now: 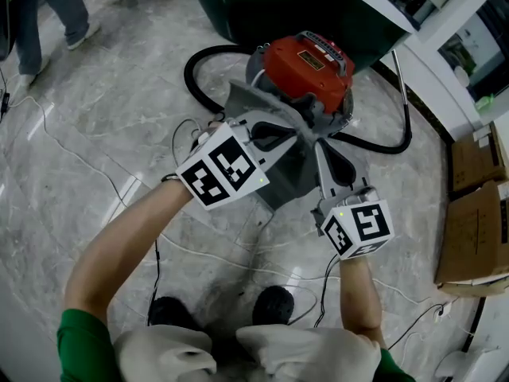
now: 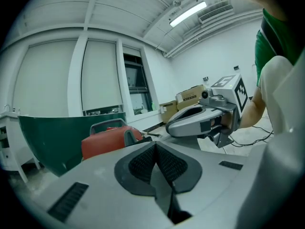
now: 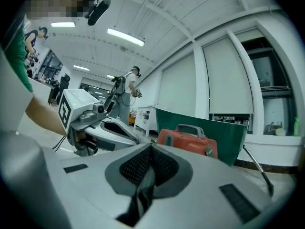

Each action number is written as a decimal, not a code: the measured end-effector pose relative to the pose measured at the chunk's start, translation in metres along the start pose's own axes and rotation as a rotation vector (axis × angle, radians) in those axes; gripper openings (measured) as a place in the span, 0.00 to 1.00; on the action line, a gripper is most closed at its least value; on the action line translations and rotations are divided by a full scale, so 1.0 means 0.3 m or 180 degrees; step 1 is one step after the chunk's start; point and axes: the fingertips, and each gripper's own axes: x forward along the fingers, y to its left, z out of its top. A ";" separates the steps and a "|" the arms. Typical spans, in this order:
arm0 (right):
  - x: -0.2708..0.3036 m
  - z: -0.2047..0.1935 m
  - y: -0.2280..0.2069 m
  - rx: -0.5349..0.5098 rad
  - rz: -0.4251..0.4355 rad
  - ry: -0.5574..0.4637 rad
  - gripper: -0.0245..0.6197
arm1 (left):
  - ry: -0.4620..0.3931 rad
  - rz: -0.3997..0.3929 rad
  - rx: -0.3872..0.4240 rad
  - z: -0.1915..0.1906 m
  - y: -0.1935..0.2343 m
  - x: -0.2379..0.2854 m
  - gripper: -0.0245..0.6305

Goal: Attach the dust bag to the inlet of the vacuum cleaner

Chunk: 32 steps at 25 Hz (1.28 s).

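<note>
Both left gripper (image 2: 155,146), right gripper (image 3: 151,148) seemingly pinch limp grey bag (image 1: 282,181).

Green sleeves (image 1: 79,344); grey left tongs (image 2: 155,146) bear checkered cube (image 1: 227,169).

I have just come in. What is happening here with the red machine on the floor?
A person holds a gripper in each hand above a red vacuum cleaner that stands on the marble floor. The left gripper and the right gripper are both shut on a grey dust bag, at its edge nearest the machine. The bag does not look attached yet, and I cannot make out the inlet itself.
</note>
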 end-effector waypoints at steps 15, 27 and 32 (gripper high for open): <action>0.038 -0.050 -0.095 0.0226 -0.0077 -0.0034 0.05 | -0.0117 -0.0028 -0.0352 -0.023 0.069 0.053 0.04; -0.135 0.095 -0.152 0.0364 0.0016 0.0917 0.05 | 0.0306 0.0004 -0.0955 0.188 0.091 -0.088 0.04; -0.180 0.395 -0.118 0.0601 0.0229 0.1021 0.05 | 0.0507 0.0138 -0.1260 0.418 0.106 -0.260 0.04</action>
